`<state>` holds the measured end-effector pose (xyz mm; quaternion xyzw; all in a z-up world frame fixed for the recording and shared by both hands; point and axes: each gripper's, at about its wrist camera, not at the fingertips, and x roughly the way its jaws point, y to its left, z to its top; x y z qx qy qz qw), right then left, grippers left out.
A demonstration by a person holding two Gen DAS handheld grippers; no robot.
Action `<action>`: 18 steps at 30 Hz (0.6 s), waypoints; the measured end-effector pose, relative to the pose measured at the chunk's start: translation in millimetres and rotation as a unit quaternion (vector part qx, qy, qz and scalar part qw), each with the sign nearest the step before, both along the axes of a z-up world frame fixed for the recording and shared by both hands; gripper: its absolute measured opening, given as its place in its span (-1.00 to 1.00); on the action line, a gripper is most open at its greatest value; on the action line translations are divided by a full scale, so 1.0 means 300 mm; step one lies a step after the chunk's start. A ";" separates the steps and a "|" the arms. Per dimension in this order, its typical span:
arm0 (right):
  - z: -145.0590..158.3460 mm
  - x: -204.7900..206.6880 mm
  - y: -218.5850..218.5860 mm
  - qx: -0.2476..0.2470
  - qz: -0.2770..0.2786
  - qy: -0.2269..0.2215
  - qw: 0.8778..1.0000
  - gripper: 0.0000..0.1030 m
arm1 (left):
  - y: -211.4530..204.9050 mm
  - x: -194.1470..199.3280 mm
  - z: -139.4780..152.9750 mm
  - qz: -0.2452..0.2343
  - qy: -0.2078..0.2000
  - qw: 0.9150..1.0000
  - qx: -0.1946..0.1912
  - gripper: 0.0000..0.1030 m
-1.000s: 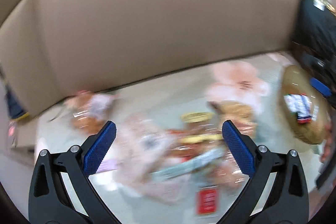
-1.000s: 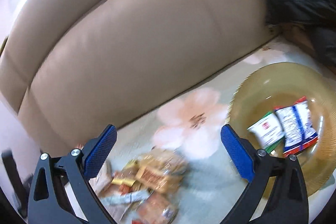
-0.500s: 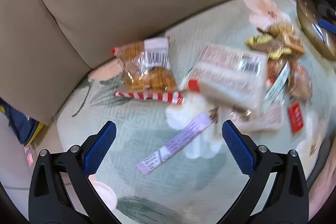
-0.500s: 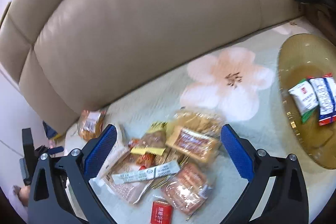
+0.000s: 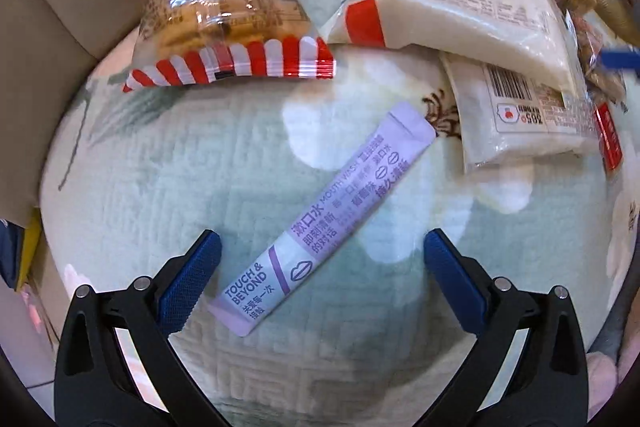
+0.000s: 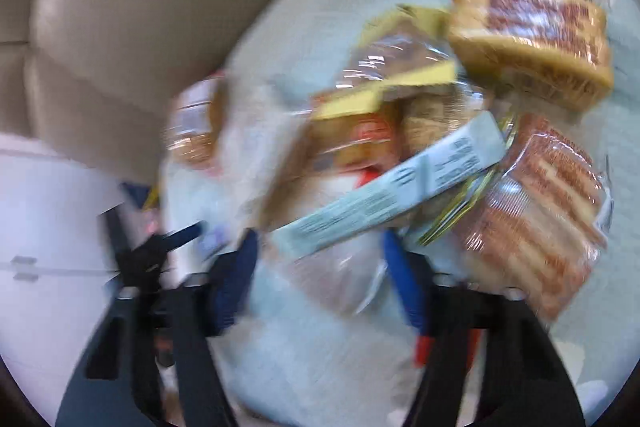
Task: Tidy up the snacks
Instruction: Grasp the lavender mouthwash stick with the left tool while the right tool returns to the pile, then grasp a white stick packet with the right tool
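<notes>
Left gripper (image 5: 322, 267) hangs low over pale green quilted sofa cover (image 5: 160, 187), jaws spread wide, nothing between the pads. Long lilac mouthwash sachet (image 5: 324, 219) lies diagonally on the cover, lower end between the blue fingertips, untouched. Clear red-striped biscuit packet (image 5: 228, 27) beyond. Right wrist view heavily blurred: right gripper (image 6: 320, 279) over the snack pile, pale blue stick sachet (image 6: 396, 187) just ahead; jaws parted, contact cannot be told.

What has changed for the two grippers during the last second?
Both grippers dropped toward the snacks. The left gripper, open as before, now straddles the purple sachet. The right gripper narrowed its jaws over the blurred snack pile. The snacks themselves seem unmoved.
</notes>
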<state>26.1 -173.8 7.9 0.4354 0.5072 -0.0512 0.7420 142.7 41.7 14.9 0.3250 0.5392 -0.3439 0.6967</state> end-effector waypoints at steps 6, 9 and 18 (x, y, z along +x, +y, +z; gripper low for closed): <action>-0.035 -0.030 -0.076 -0.014 -0.073 0.007 0.997 -0.63 | -0.007 0.009 -0.010 0.005 -0.004 1.000 0.008 0.94; -0.019 -0.030 -0.073 -0.032 -0.074 0.009 0.997 -0.69 | -0.015 0.004 -0.021 0.007 -0.003 1.000 0.004 0.92; 0.104 -0.020 0.127 -0.147 0.044 -0.046 0.987 -0.89 | 0.028 0.041 0.025 0.047 0.045 0.994 -0.088 -0.64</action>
